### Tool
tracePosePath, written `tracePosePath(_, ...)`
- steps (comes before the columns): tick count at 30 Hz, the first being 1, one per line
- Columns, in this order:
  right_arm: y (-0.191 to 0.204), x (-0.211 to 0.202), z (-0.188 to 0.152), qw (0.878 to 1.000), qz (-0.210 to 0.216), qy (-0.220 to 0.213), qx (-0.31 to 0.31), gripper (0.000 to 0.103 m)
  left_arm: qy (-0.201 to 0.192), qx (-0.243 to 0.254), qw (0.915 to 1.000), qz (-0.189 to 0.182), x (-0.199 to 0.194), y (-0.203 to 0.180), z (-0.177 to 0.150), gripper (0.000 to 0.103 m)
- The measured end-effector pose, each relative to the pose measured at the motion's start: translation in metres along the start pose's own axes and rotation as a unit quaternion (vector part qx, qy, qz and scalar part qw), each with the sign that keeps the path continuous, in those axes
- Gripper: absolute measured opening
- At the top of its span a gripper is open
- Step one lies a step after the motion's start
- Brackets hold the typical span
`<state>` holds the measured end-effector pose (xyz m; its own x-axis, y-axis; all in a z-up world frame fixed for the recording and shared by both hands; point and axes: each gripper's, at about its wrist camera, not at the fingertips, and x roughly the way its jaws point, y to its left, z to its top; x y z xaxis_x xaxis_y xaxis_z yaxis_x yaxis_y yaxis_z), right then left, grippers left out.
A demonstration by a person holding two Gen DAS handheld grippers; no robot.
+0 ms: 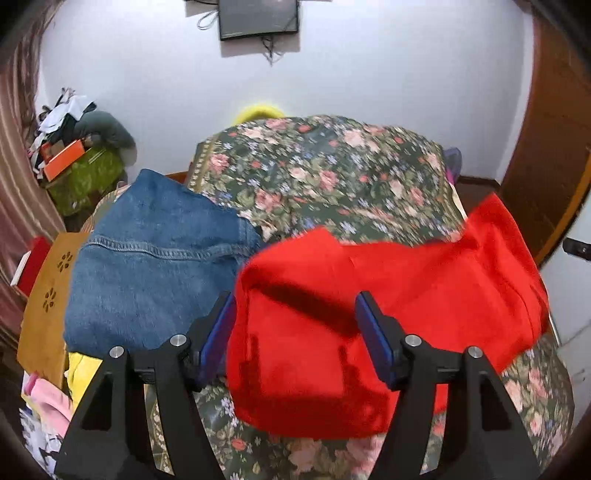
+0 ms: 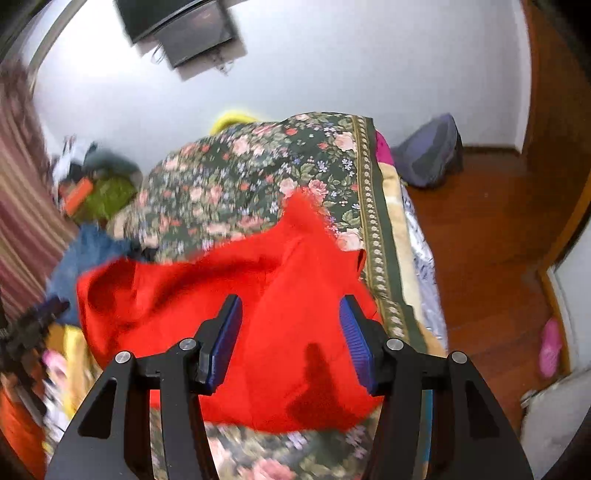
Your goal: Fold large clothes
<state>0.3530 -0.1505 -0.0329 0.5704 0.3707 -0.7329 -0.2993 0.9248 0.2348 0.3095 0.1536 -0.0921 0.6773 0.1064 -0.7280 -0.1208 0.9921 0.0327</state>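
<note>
My left gripper (image 1: 295,332) stands with its blue pads well apart, and the red garment (image 1: 369,325) lies loose below and between them; neither pad presses on the cloth, so I have hold of nothing there. My right gripper (image 2: 291,339) is likewise parted, its ribbed blue pads either side of the same red garment (image 2: 240,314) with no grip on it. The red cloth is spread in a rumpled heap on the near part of the bed, over the floral bedspread (image 1: 332,177); in the left view it runs from the middle out toward 3 o'clock, with one corner lifted toward 2 o'clock. In the right view a point of it reaches up toward 12 o'clock, and its right edge sits just beside the bedspread's patterned border at 3 o'clock. A blue denim garment (image 1: 147,258) lies at 9 o'clock of the red one in the left view, touching or slightly tucked under its edge; the blur there keeps me from saying which. Yellow and pink cloth (image 1: 81,373) shows at 8 o'clock, beside a tan board with cut-out flowers (image 1: 48,295). A dark screen (image 1: 258,18) hangs on the white wall at 12 o'clock. In the right view, a grey bag (image 2: 432,151) sits on the wooden floor at 2 o'clock.
</note>
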Motion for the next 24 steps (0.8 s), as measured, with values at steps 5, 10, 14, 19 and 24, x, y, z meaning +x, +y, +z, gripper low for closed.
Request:
tracePosePath(5, 0.022, 0.008, -0.022, 0.998, -0.026, 0.017, -0.063, 0.051, 0.029, 0.067, 0.9973, 0.012, 0.011, -0.028, -0.027, 0.066)
tracePosePath(10, 0.038, 0.023, -0.040, 0.995, -0.025, 0.035, -0.092, 0.051, 0.065, 0.091, 0.9937, -0.001, 0.032, -0.046, -0.049, 0.066)
tracePosePath(14, 0.053, 0.043, -0.055, 0.992, -0.026, 0.051, -0.113, 0.051, 0.077, 0.072, 0.9943, -0.019, 0.045, -0.052, -0.061, 0.066)
tracePosePath(19, 0.068, 0.060, -0.077, 0.989, -0.014, 0.067, -0.130, 0.051, 0.059, 0.050, 0.9969, -0.013, 0.055, -0.057, -0.074, 0.066)
tracePosePath(24, 0.072, 0.064, -0.087, 0.988, -0.033, 0.052, -0.139, 0.056, 0.059, 0.000, 0.9982, -0.004, 0.057, -0.043, -0.086, 0.066)
